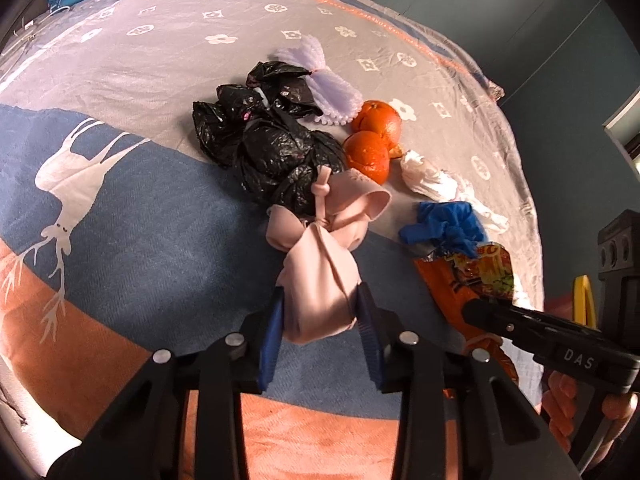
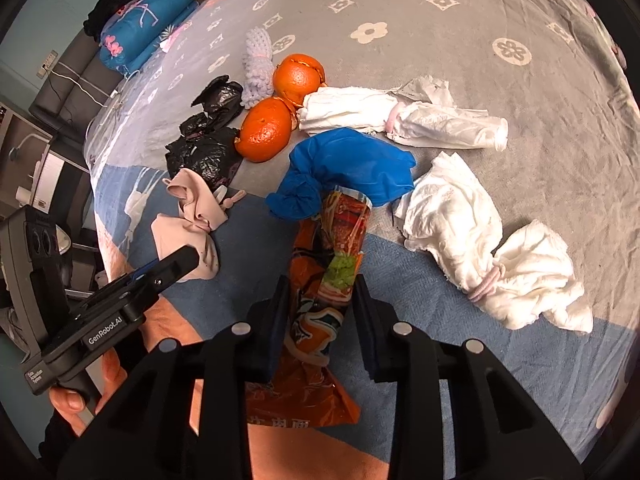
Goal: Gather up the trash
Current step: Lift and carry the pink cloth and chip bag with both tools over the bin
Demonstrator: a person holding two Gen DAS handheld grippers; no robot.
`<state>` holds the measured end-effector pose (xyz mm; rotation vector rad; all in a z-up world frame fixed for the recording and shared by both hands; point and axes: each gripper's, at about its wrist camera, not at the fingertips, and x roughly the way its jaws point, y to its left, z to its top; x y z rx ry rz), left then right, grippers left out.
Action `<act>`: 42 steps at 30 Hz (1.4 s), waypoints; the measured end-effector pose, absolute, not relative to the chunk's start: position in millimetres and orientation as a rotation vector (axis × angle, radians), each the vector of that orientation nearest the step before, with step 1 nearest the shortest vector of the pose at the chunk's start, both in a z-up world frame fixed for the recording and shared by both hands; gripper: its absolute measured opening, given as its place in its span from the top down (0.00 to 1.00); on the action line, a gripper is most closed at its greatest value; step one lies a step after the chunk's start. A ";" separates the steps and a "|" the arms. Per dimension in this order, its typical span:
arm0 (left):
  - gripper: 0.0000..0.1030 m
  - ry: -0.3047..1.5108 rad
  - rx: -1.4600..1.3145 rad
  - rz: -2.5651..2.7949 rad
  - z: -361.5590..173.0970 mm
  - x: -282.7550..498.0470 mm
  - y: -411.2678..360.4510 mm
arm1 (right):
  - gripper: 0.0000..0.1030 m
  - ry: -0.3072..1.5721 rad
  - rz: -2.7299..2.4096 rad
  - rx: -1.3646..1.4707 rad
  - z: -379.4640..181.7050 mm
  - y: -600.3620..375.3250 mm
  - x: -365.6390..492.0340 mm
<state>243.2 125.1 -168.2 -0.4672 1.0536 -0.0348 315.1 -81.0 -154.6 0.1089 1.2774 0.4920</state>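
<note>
Two hand-held grippers work over a bed covered with a grey, blue and orange printed bedspread (image 1: pixel 132 60), where scraps of trash lie scattered.

From the left wrist view, the left gripper (image 1: pixel 320 320) has its blue-padded jaws pressed against both sides of a knotted pink cloth bundle (image 1: pixel 320 280), which lies on the blue band of the bedspread at the near edge of the pile. Just beyond the bundle sits a crumpled black plastic bag (image 1: pixel 272 140). Past that, farther away, is a piece of white foam netting (image 1: pixel 320 80). To the right of the black bag are two orange peels (image 1: pixel 372 136), touching each other. Right of those lie a wad of white tissue (image 1: pixel 432 180) and a crumpled blue glove (image 1: pixel 444 224).

From the right wrist view, the right gripper (image 2: pixel 320 320) is clamped on an orange snack wrapper (image 2: pixel 320 300), its jaws squeezing the wrapper's middle. The wrapper's far end touches the blue glove. To the right lies a large bundle of white tissue (image 2: pixel 480 248) tied with a pink band, and farther away another roll of white tissue (image 2: pixel 400 116). At the far left a blue floral pillow (image 2: pixel 148 20) rests at the bed's edge. A person's hand (image 2: pixel 76 396) holds the left gripper's handle at the near left.
</note>
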 end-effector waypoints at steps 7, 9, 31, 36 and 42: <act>0.68 1.002 -0.539 -0.051 -160.5 229.5 136.1 | 0.71 1.244 0.502 0.117 -143.1 -89.7 304.0; 0.68 0.977 -0.547 -0.046 -155.9 225.9 139.0 | 0.71 1.237 0.504 0.123 -139.3 -92.4 300.7; 0.68 0.803 -0.443 0.001 -100.3 194.1 127.5 | 0.71 1.062 0.514 0.125 -52.1 -140.8 240.3; 0.68 0.774 -0.414 -0.026 -82.6 185.7 112.4 | 0.71 1.015 0.499 0.143 -31.5 -163.9 224.0; 0.68 0.719 -0.381 -0.065 -50.5 174.4 91.1 | 0.71 0.946 0.492 0.173 -6.2 -192.2 202.4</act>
